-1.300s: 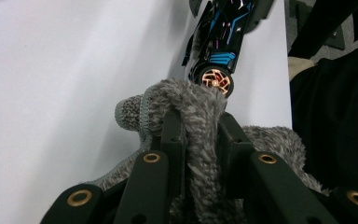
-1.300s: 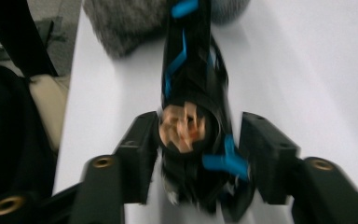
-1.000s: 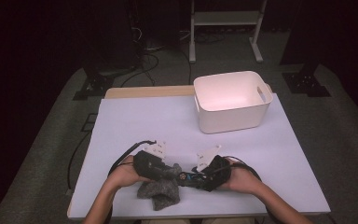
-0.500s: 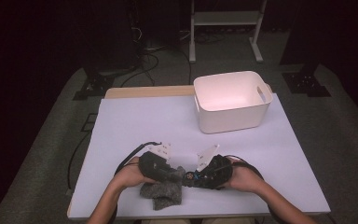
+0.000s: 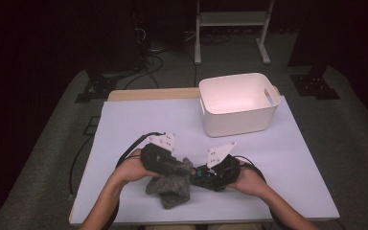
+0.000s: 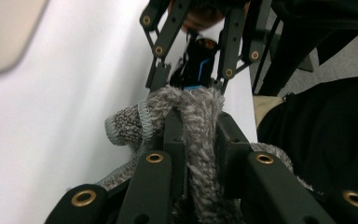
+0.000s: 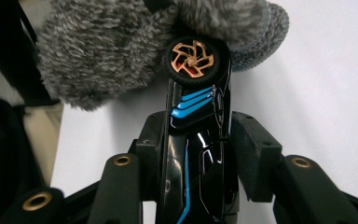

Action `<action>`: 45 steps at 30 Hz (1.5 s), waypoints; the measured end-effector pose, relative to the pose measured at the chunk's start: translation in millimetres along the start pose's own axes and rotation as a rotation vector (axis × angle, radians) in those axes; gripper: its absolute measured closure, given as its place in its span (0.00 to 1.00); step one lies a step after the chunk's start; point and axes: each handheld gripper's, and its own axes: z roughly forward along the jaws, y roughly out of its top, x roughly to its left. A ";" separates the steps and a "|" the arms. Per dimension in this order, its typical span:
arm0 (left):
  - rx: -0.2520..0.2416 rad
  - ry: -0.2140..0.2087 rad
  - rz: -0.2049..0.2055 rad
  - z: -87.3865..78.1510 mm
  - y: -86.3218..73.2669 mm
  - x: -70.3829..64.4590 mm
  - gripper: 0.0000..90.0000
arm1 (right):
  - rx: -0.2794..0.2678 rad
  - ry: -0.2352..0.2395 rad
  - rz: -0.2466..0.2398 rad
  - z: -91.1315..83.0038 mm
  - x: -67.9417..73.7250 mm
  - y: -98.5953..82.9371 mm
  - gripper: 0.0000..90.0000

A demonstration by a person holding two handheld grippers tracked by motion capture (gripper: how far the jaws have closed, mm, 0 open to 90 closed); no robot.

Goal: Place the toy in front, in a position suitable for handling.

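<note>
My left gripper is clamped on a fold of the grey fuzzy sock, the pile squeezed between its jaws, and my right gripper is clamped across the body of a black toy car with blue stripes and a copper-spoked wheel. The two tools point at each other low over the near edge of the white table, nearly tip to tip. What matters for the next move: the car's long axis runs straight out along my right jaws, nose first toward the sock, and its front wheel is already pressed against the fuzz directly ahead. From my left gripper the car lies dead ahead too, just past the sock's ribbed cuff. I judge I am feeding the car into the sock, though I cannot quite tell whether the nose meets the opening or only an outer fold, since the pile hides the mouth. The white bin stands well beyond both tools, to my right. I can read no lettering or brand on the car, sock or bin.
</note>
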 end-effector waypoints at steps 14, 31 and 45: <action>0.040 -0.037 -0.001 24.0 7.7 2.8 0.86 | 0.018 -0.020 0.013 -5.2 1.3 -16.9 0.63; 0.033 -0.058 0.049 25.5 22.6 -4.7 0.86 | 0.072 -0.041 -0.022 -17.9 7.9 -13.6 0.63; 0.022 -0.053 0.062 23.0 29.3 -6.8 0.86 | 0.010 -0.052 -0.011 -25.9 9.9 -20.0 0.63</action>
